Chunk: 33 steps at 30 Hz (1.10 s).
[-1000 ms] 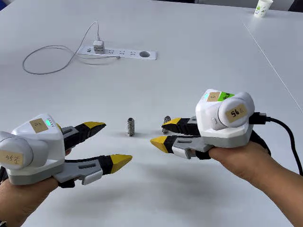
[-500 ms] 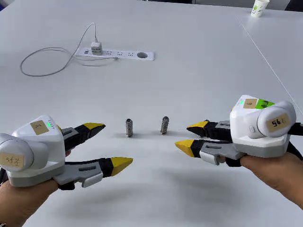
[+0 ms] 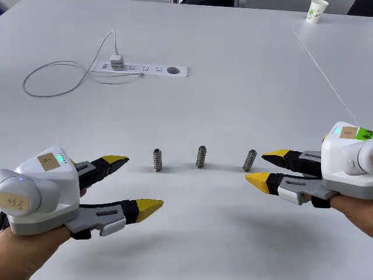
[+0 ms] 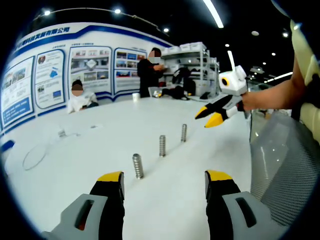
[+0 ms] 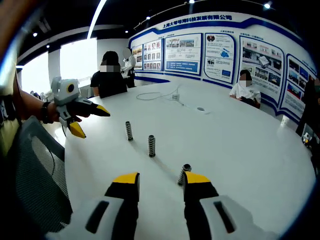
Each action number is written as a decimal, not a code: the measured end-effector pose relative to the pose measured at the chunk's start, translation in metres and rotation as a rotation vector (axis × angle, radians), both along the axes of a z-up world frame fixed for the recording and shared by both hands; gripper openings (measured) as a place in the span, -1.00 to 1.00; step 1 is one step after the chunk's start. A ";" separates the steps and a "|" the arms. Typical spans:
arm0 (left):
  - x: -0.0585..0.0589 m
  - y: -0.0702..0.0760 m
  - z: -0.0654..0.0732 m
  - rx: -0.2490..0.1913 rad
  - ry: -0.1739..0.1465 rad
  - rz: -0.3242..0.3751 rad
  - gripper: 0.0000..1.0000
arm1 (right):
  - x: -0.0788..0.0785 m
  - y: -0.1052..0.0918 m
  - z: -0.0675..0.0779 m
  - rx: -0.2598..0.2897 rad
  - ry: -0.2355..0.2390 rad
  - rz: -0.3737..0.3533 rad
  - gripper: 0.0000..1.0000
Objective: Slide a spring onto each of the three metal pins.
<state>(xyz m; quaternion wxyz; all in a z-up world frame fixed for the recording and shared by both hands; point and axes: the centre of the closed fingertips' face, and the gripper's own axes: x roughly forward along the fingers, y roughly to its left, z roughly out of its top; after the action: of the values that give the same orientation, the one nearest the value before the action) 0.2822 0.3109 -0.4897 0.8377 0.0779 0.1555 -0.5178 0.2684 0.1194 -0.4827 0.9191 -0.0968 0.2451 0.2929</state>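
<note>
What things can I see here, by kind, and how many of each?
Springs: 3
Power strip: 1
Charger with cable: 1
Paper cup: 1
Grippers: 2, left gripper and right gripper, jaws open
Total: 8

— What kind of place was it?
— An office showroom: blue-bordered display boards [image 5: 181, 54] lined the wall, people [image 5: 245, 87] sat at a large white table [image 3: 233, 87], a power strip [image 3: 151, 69] toward its far edge.

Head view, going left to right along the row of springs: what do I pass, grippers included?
left gripper → left spring → middle spring → right spring → right gripper
</note>
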 end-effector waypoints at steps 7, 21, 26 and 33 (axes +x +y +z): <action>0.000 0.000 -0.003 0.003 0.005 -0.003 0.34 | -0.002 -0.014 -0.002 -0.001 -0.008 0.002 -0.16; 0.001 0.002 -0.006 0.005 0.014 0.004 0.36 | -0.004 -0.022 -0.004 0.013 -0.028 0.009 0.10; 0.000 0.003 -0.007 0.003 0.017 0.009 0.36 | -0.005 -0.025 -0.005 0.017 -0.029 0.006 0.16; -0.002 0.003 -0.008 0.004 0.021 0.011 0.37 | -0.005 -0.028 -0.003 0.022 -0.035 -0.002 0.22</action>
<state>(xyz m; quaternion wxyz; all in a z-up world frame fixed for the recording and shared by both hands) 0.2805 0.3140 -0.4976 0.8388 0.0731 0.1658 -0.5134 0.2635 0.0916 -0.4858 0.9246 -0.0916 0.2257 0.2930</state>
